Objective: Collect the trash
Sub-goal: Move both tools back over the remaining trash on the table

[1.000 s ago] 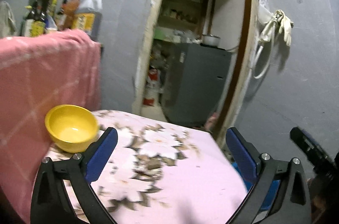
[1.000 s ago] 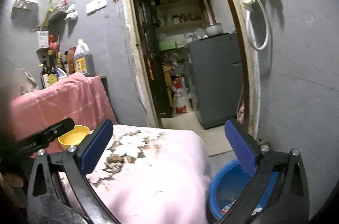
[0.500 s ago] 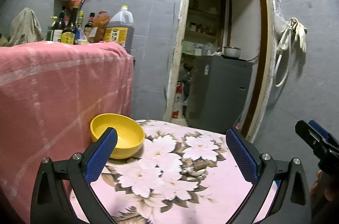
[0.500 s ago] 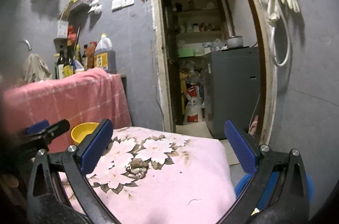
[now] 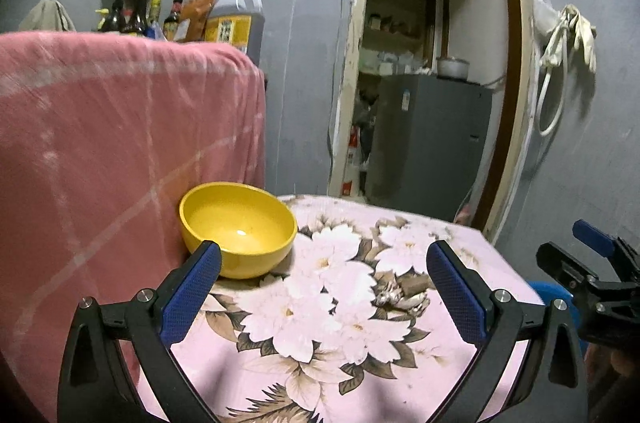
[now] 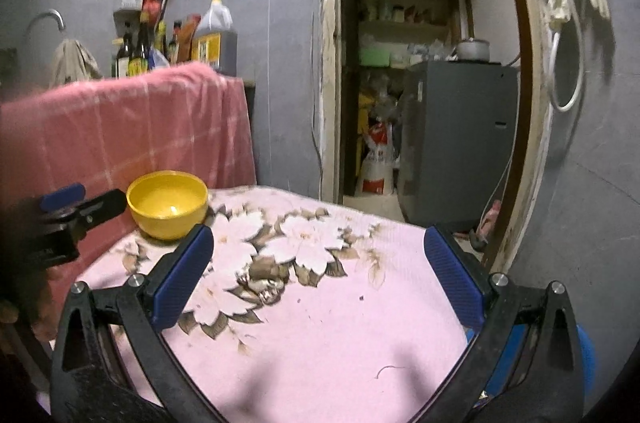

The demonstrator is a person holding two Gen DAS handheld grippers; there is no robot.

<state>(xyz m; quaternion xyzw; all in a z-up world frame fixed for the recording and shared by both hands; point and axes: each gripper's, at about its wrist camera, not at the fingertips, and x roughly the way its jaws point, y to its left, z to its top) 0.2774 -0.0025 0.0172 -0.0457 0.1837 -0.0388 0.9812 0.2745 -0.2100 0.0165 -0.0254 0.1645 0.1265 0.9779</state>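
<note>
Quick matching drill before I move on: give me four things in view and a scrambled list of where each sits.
Things:
1. yellow bowl
2. crumpled trash
3. blue bin
4. oil jug

Places:
A. below the floral cloth's right edge
B. middle of the floral cloth
C. behind the pink blanket
D. cloth's far left corner

Pairs: 1-D, 2-B, 3-A, 4-C

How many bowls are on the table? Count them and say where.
1. A yellow bowl sits at the table's back left corner, beside the pink cloth. No others show.
</note>
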